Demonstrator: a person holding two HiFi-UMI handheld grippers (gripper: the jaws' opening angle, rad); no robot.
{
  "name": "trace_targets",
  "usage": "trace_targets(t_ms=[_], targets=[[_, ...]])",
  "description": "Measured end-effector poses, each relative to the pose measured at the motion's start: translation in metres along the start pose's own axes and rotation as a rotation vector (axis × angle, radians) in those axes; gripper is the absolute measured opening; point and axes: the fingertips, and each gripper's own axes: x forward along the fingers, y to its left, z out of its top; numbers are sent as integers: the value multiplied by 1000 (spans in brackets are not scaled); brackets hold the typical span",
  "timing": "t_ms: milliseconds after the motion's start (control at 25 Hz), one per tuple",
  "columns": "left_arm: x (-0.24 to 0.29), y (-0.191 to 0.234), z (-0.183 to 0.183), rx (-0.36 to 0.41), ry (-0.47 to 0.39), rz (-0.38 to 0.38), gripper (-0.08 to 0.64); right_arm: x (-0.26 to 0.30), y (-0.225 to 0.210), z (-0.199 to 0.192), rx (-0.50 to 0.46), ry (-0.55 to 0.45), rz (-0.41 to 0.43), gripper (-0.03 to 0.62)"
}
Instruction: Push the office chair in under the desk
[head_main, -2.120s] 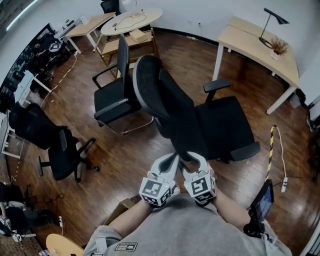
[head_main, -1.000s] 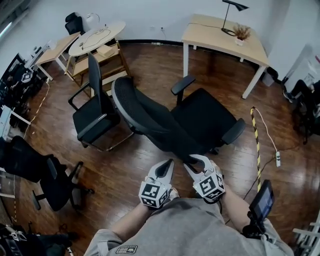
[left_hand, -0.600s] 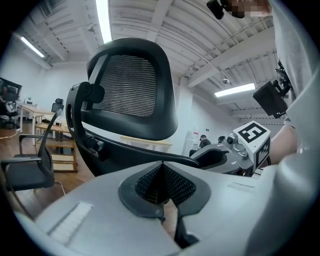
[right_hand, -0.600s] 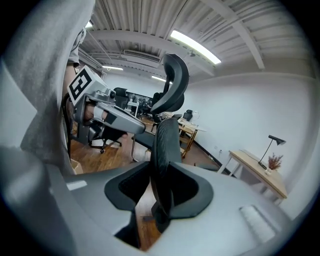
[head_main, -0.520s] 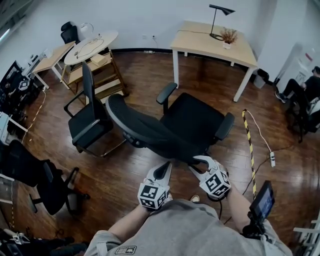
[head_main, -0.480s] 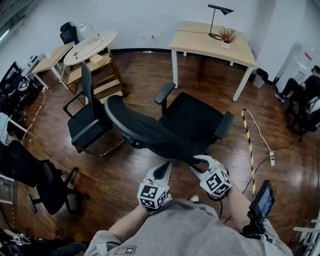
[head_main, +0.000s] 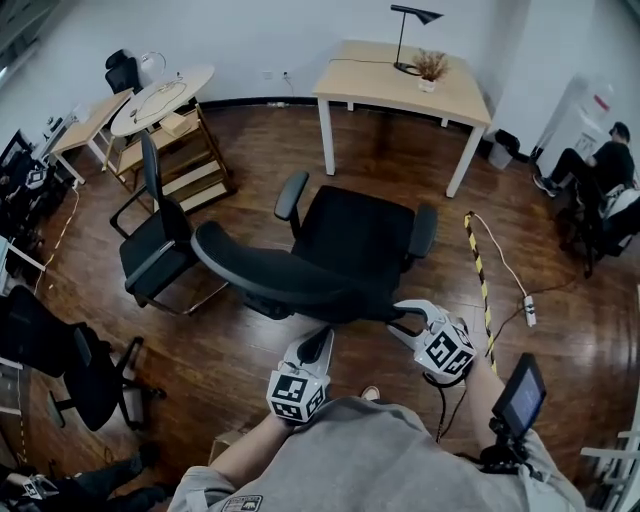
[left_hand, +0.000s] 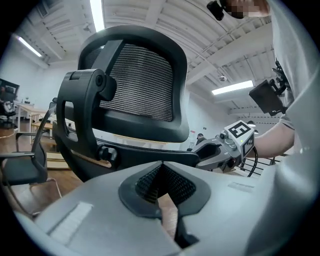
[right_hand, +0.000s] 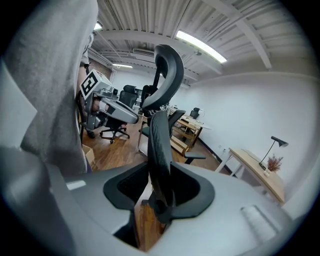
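Office chair (head_main: 350, 245) on floor (head_main: 240, 355), well short of worktop (head_main: 400, 75). Left gripper (head_main: 320, 340) fingers closed, empty; right gripper (head_main: 403, 318) fingers just opening, backrest edge (right_hand: 159, 165) between them. Likely heavy but free-rolling: push on stiff backrest frame.

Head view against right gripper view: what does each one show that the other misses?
Head view only: a yellow-and-black striped floor strip. Right gripper view only: a long ceiling light, and, close up, the backrest edge between the right gripper's jaws, which have just been opening. Both: the black mesh office chair, light wooden desk, black lamp.
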Motion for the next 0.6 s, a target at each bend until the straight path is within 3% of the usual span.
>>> trace_targets(t_ms=[200,600], targets=[[17,-26,2,0,11,4,5,-36,-30,-28,-15,29,20,155],[14,-31,-7,8,8,40,5,-51,-45,-48,-43,53,14,161]])
